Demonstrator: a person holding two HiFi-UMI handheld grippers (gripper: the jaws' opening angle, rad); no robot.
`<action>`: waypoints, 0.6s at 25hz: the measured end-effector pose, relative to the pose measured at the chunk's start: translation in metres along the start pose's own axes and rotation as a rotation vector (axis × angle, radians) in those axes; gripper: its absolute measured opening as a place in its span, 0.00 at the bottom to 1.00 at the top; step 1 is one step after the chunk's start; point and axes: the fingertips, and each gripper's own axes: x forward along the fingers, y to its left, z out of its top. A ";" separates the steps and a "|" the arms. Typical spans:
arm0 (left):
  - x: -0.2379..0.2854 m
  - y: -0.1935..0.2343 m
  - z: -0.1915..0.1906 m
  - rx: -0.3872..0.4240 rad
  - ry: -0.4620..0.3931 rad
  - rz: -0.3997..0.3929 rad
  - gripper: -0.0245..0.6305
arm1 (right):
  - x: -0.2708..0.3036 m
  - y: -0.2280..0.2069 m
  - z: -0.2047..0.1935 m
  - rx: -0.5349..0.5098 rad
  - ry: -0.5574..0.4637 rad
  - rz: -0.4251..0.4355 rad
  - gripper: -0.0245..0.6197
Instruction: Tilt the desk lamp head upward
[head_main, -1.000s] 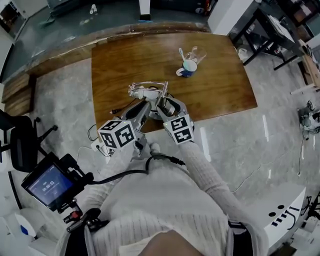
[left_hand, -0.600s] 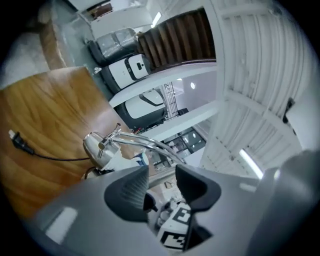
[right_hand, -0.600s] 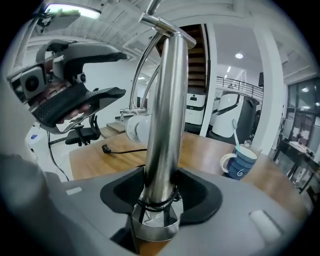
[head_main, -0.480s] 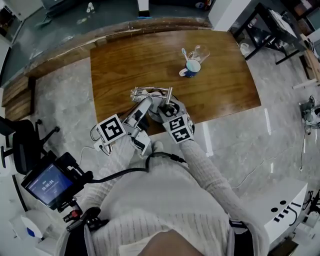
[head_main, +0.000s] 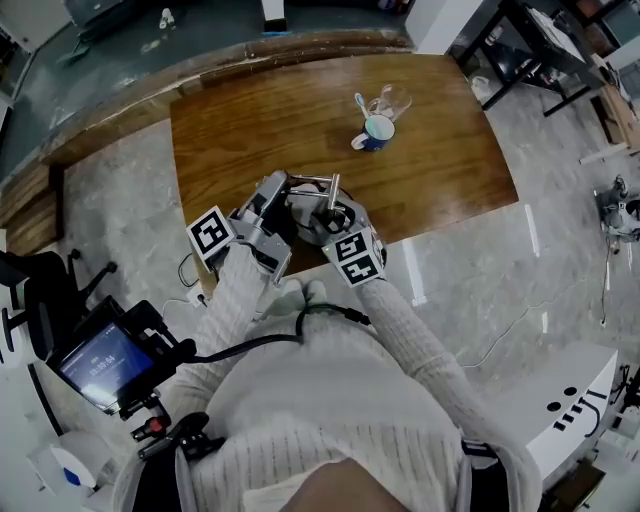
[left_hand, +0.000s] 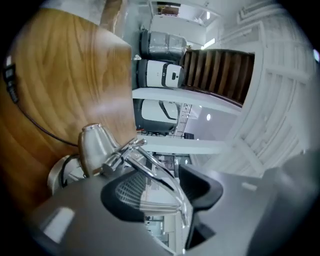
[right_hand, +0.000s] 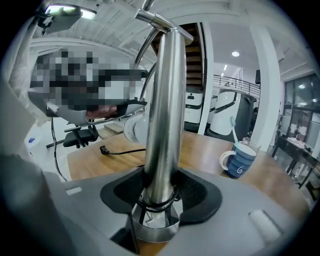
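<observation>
Clamping lamp post (right_hand: 164, 110), right gripper (right_hand: 161, 194) jaws, left gripper (left_hand: 162, 196) jaws just opening, loose around lamp arm (left_hand: 150, 167)

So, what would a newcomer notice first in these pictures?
The right gripper is shut on the chrome lamp post at the near edge of the table. Beside it, the left gripper has just been opening its jaws, with the lamp's thin arm between them. A blue mug stands farther back.
</observation>
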 end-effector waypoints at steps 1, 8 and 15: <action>0.001 0.000 0.001 -0.023 -0.008 -0.011 0.34 | -0.001 0.001 0.000 0.001 0.000 0.001 0.35; 0.005 0.000 0.001 -0.100 -0.064 -0.039 0.24 | -0.007 0.003 0.000 0.018 -0.006 0.000 0.35; 0.005 -0.004 -0.002 -0.017 -0.014 0.003 0.24 | -0.007 0.003 -0.003 0.045 -0.007 0.010 0.34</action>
